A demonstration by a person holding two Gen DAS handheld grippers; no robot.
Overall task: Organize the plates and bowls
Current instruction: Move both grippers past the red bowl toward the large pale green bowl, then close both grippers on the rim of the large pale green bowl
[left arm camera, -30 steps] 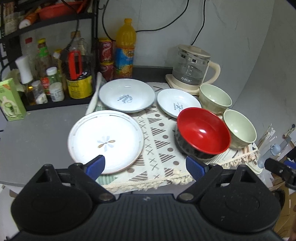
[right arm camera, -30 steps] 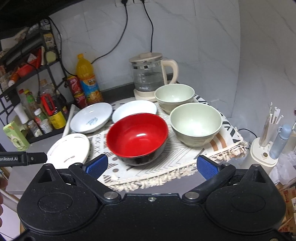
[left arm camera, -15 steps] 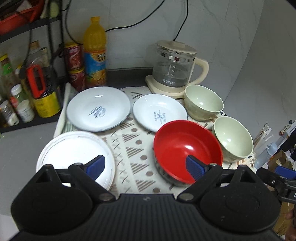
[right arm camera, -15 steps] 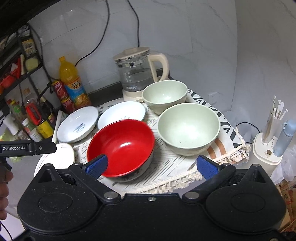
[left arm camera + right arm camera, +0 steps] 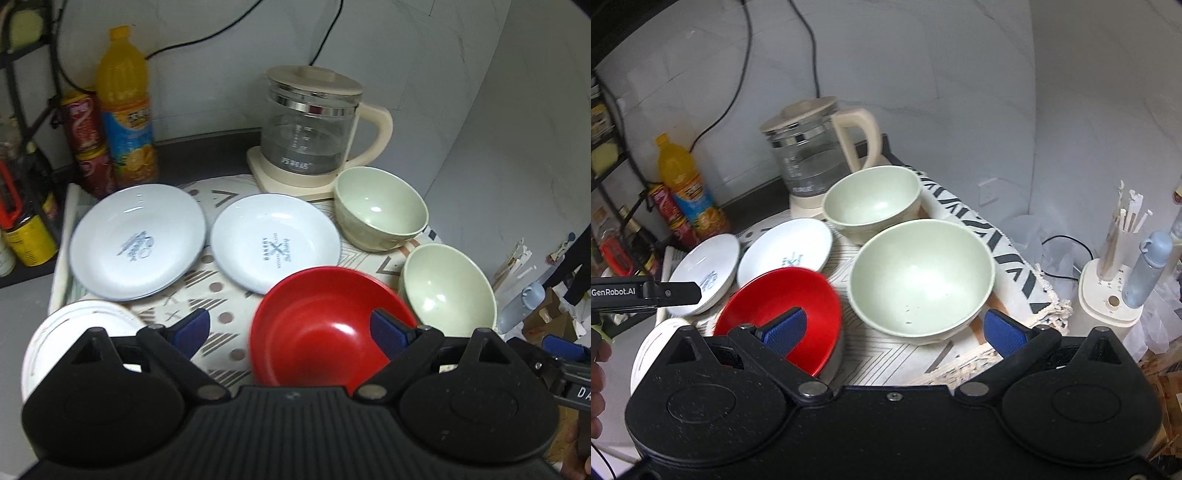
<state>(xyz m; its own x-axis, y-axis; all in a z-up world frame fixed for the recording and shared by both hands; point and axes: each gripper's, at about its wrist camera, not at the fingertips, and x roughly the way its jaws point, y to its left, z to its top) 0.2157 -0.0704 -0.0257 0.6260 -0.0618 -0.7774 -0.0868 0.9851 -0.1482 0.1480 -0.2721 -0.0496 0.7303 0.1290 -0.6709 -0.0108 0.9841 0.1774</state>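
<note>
Hovering over red bowl [image 5: 317, 328]: left gripper [image 5: 290, 328], right gripper [image 5: 894, 328], jaws spread.

Left claw [image 5: 288, 328], jaws spread wide and empty, above a patterned cloth [image 5: 221, 291]. The red bowl [image 5: 325, 328] sits just ahead, under the right blue pad [image 5: 388, 330]. A rimmed white plate [image 5: 74, 332] lies beneath the left pad. Farther ahead lie two pale blue plates, one left [image 5: 136, 242] and one centre [image 5: 275, 243]. Two green bowls lie to the right, near [image 5: 448, 290] and far [image 5: 380, 206]. A glass kettle [image 5: 310, 125] and an orange bottle [image 5: 125, 103] stand farthest, by the wall.
</note>
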